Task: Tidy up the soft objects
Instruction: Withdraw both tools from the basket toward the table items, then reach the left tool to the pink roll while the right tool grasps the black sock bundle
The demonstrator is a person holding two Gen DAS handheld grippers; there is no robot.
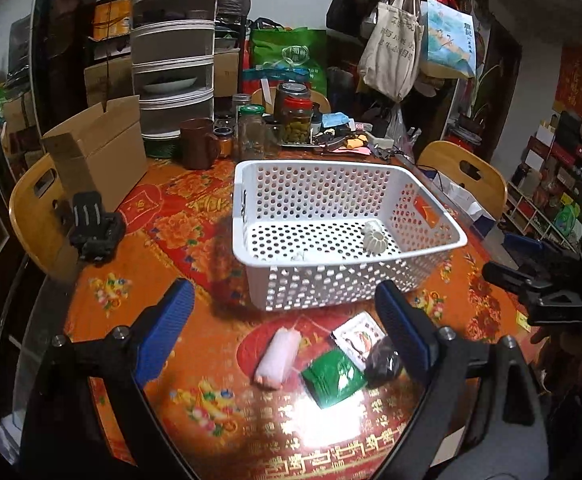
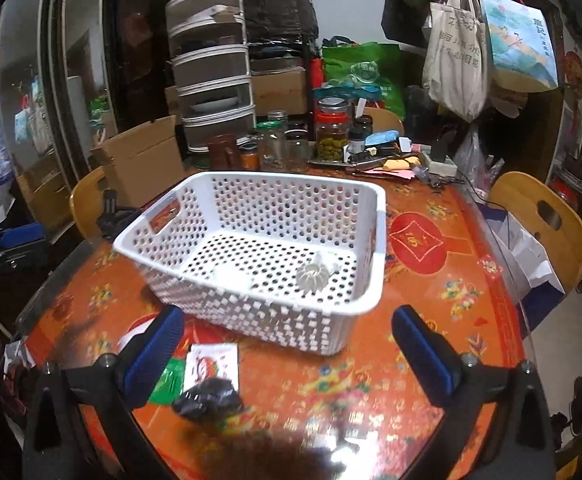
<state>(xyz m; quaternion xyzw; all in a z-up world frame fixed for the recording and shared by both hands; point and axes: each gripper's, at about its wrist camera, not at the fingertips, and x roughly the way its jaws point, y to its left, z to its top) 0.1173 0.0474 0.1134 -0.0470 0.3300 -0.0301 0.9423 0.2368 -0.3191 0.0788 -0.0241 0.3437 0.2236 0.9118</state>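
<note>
A white perforated basket [image 1: 431, 222] [image 2: 371, 248] stands mid-table with a cream ribbed object [image 1: 375, 238] [image 2: 311, 276] inside. In front of it lie a pink rolled cloth [image 1: 277, 358], a green packet [image 1: 333, 376] [image 2: 167, 384], a white printed packet [image 1: 357, 338] [image 2: 211, 364] and a black crumpled bag [image 1: 383, 362] [image 2: 207, 398]. My left gripper [image 1: 287, 328] is open and empty above these items. My right gripper [image 2: 291, 344] is open and empty near the basket's front; it also shows in the left wrist view [image 1: 547, 276].
The table has a red-orange floral cloth [image 1: 195, 216] [image 2: 431, 360]. Jars [image 1: 295, 116] [image 2: 331, 128], a brown mug [image 1: 199, 142], a cardboard box [image 1: 99, 148] [image 2: 139, 156] and stacked white drawers [image 1: 175, 52] stand at the back. Wooden chairs [image 1: 467, 168] [image 2: 539, 212] flank the table.
</note>
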